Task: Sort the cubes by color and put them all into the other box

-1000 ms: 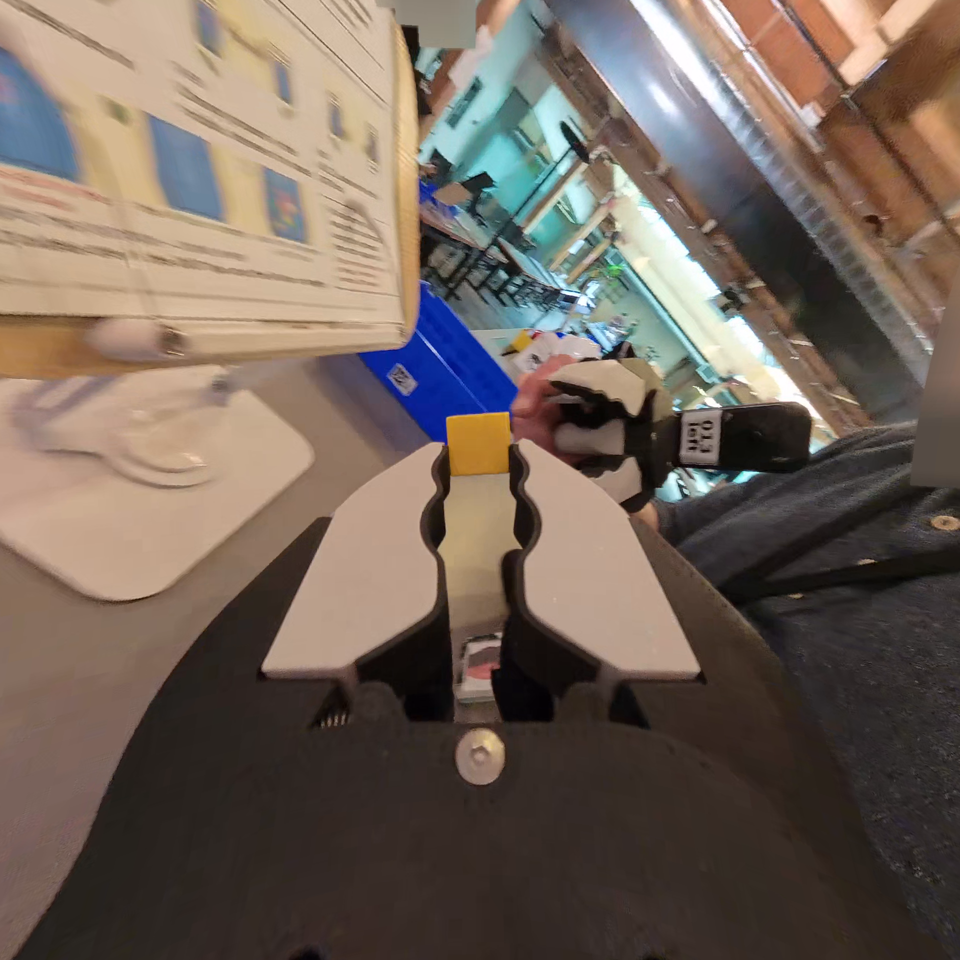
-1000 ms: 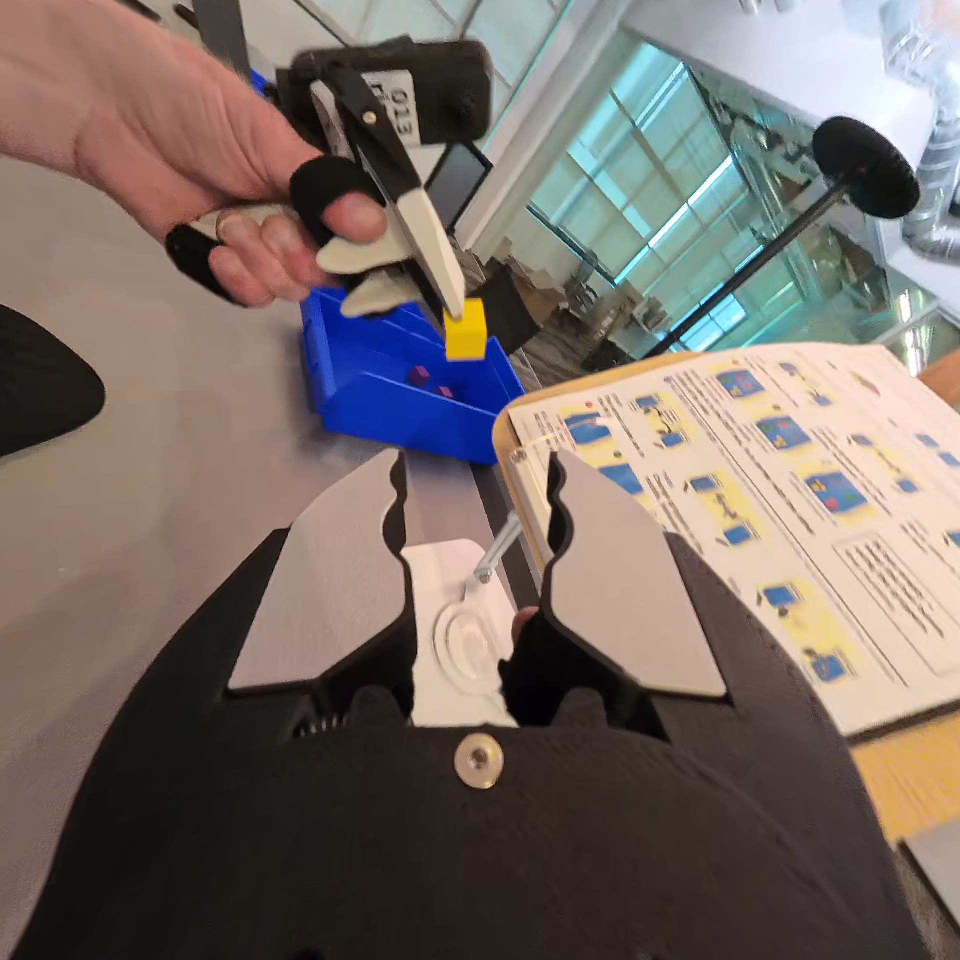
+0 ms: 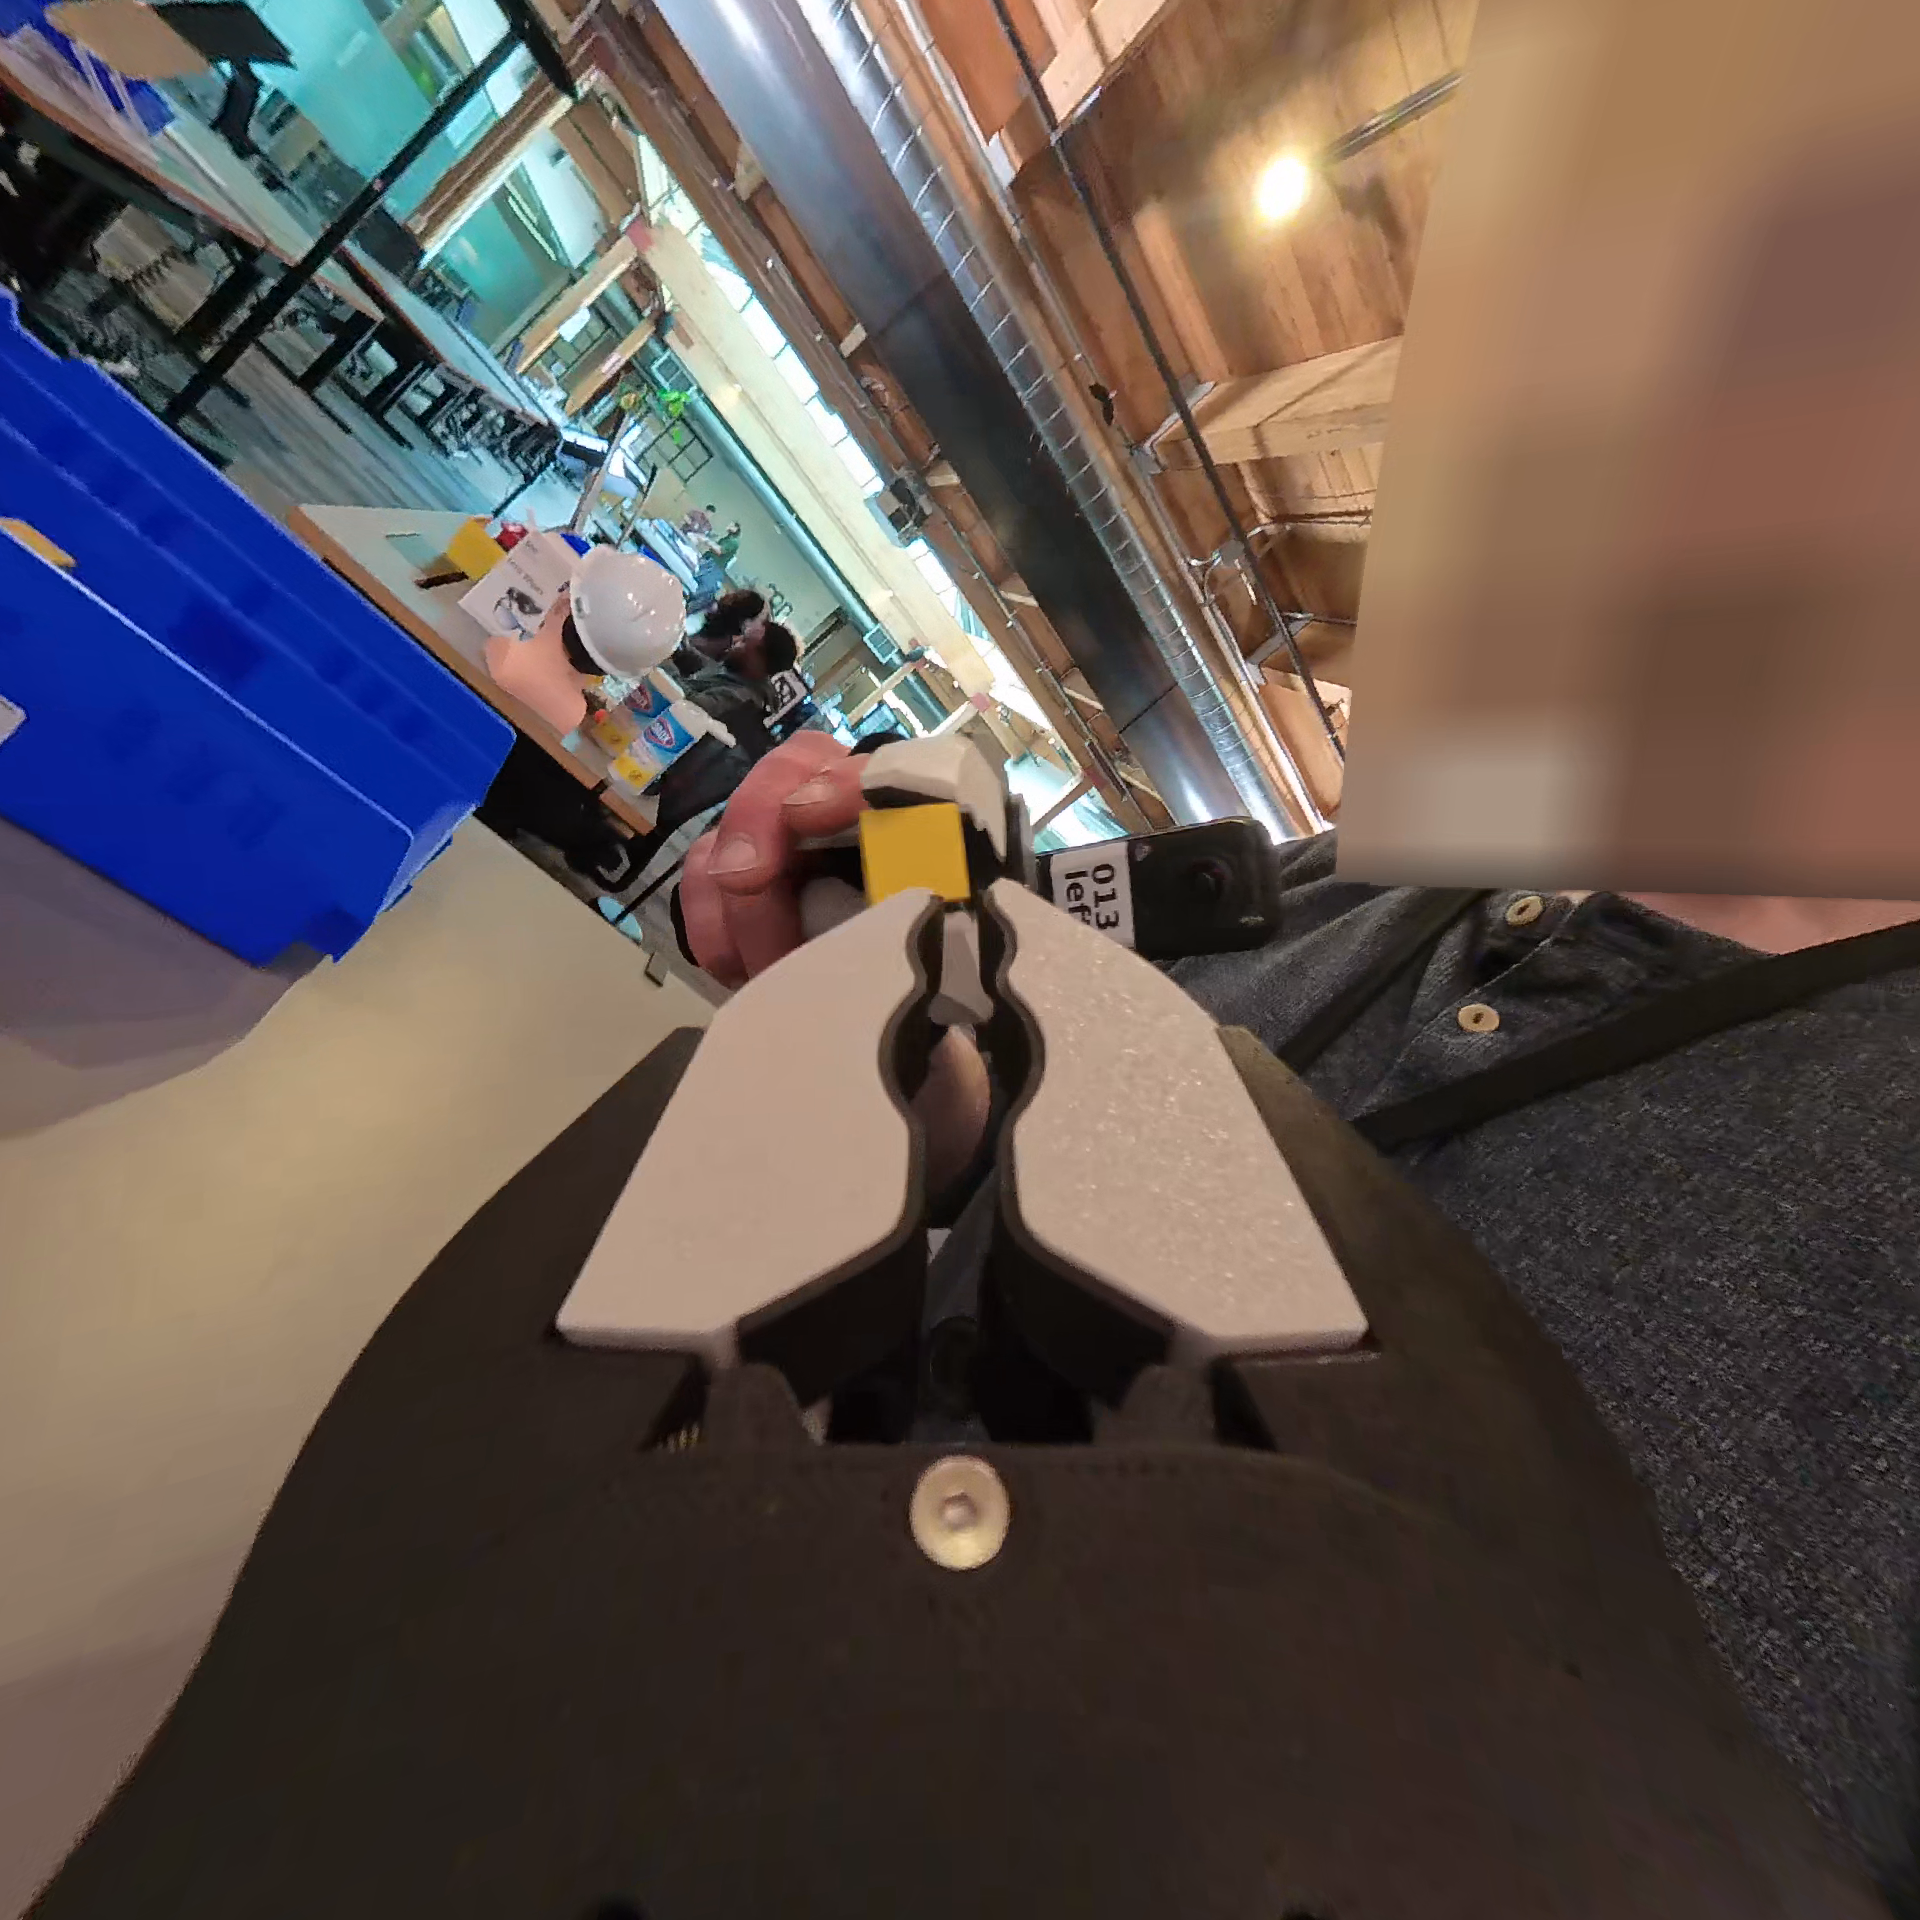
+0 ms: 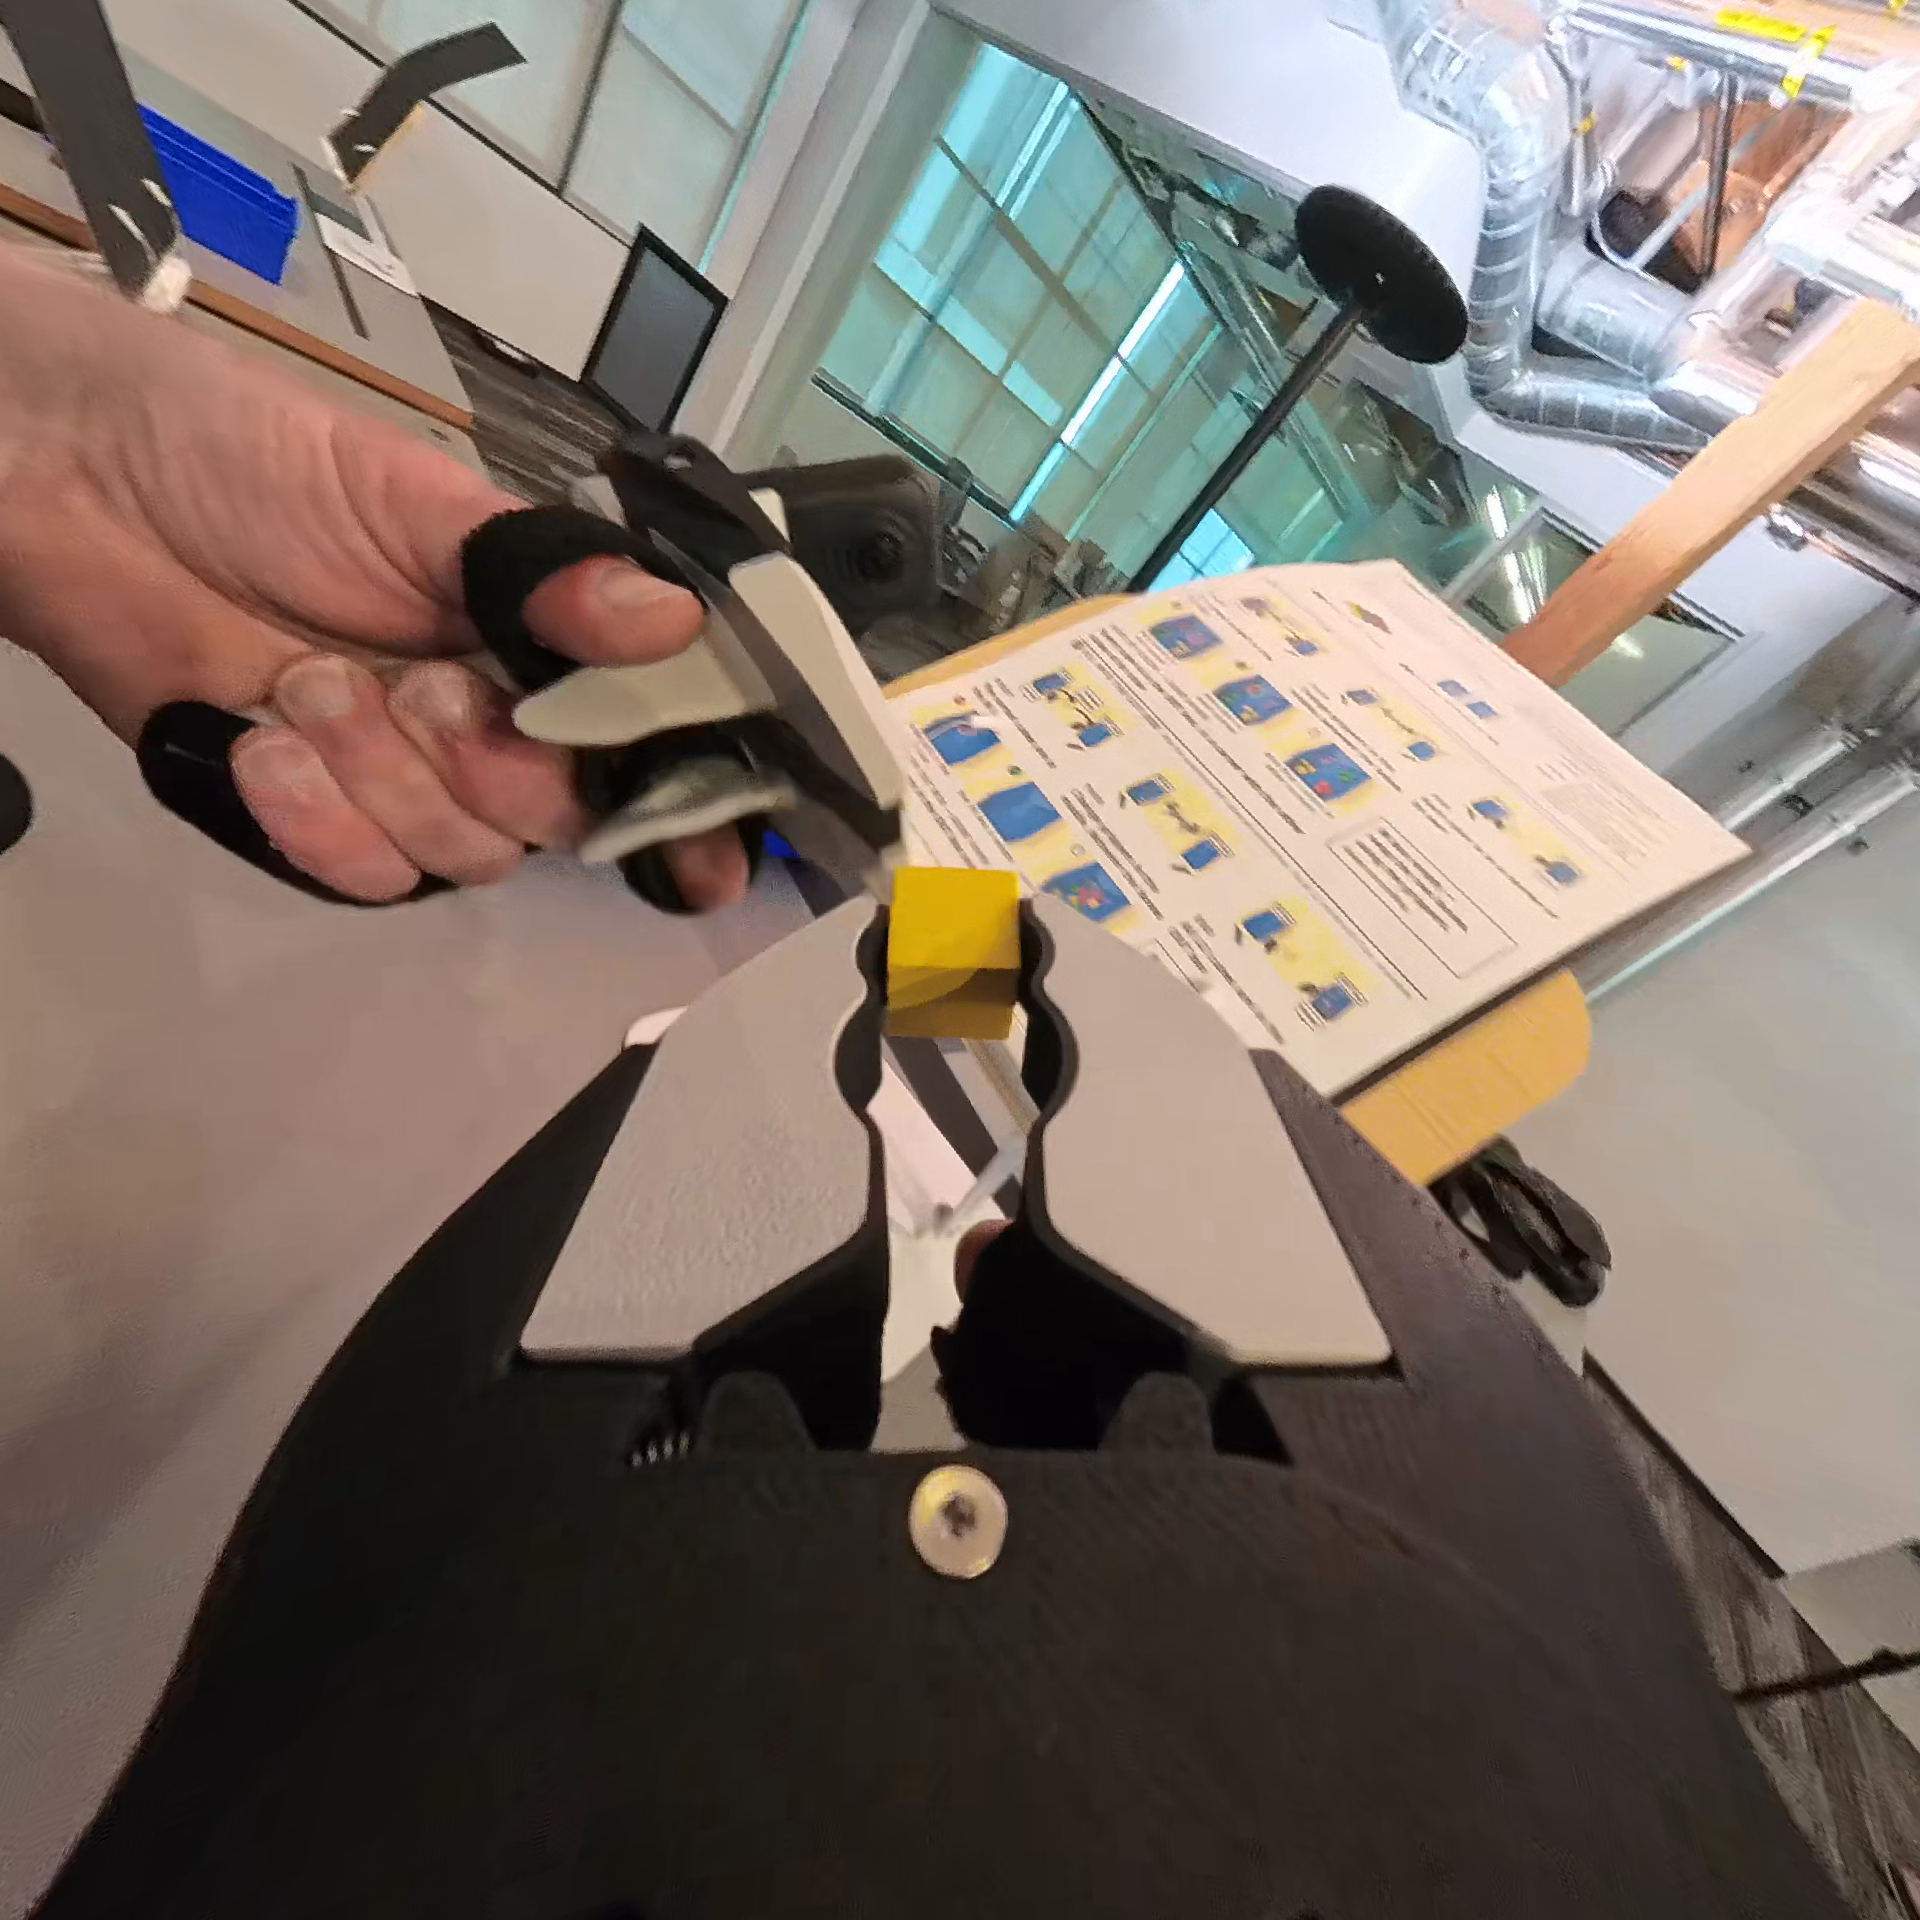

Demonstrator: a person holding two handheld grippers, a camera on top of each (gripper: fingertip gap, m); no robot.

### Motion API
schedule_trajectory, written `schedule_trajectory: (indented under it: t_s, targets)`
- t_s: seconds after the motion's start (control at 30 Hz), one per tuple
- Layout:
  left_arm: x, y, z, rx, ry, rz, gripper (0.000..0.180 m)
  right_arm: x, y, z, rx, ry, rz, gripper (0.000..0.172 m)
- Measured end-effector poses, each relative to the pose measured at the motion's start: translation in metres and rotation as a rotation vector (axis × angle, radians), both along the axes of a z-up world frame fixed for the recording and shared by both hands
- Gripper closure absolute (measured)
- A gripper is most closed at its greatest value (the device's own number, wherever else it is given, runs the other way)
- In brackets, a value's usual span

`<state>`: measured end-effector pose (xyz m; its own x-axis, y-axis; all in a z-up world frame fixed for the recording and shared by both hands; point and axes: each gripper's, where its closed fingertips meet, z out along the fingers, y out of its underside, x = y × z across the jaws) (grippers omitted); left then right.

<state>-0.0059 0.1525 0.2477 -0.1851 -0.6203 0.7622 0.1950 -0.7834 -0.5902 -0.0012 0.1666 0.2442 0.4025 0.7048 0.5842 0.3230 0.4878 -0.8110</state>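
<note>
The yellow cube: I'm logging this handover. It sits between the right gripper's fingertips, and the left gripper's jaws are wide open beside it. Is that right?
Not quite. The left gripper's jaws are nearly closed, not wide open, as the left wrist view shows. The rest holds: the yellow cube sits between the right gripper's fingertips, with the left gripper close beside it.

Small yellow wooden cube (image 4: pixel 951 935) between right hand-held gripper (image 4: pixel 951 940) fingertips, above the bench (image 4: pixel 260 1091); left hand-held gripper (image 4: pixel 878 862) tips just beside it; printed instruction sheet on a board (image 4: pixel 1299 790) behind-right.
</note>
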Motion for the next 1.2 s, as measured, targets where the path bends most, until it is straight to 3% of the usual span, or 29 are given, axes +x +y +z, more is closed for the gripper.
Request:
schedule_trajectory:
  t_s: [0.13, 0.23, 0.47, 0.6, 0.77, 1.03, 1.2]
  targets:
    - [-0.011, 0.01, 0.0, 0.031, 0.023, 0.062, 0.18, 0.049, 0.031, 0.0, -0.07, 0.038, -0.122, 0.149]
    - [-0.022, 0.016, -0.003, 0.039, 0.06, 0.121, 0.18, 0.106, 0.075, -0.013, -0.085, -0.013, -0.312, 0.149]
    - [-0.037, 0.012, -0.009, 0.058, 0.125, 0.146, 0.18, 0.275, 0.178, -0.061, -0.251, -0.133, -0.825, 0.149]
    - [-0.044, 0.011, -0.013, 0.048, 0.142, 0.164, 0.18, 0.339, 0.207, -0.104, -0.433, -0.184, -0.991, 0.149]
    - [-0.054, 0.012, -0.02, 0.028, 0.163, 0.194, 0.18, 0.367, 0.229, -0.159, -0.638, -0.248, -1.07, 0.148]
    - [-0.065, 0.018, -0.03, 0.004, 0.189, 0.224, 0.18, 0.373, 0.263, -0.235, -0.89, -0.392, -1.144, 0.148]
    - [-0.071, 0.02, -0.035, -0.005, 0.203, 0.236, 0.18, 0.379, 0.279, -0.253, -0.89, -0.53, -1.222, 0.148]
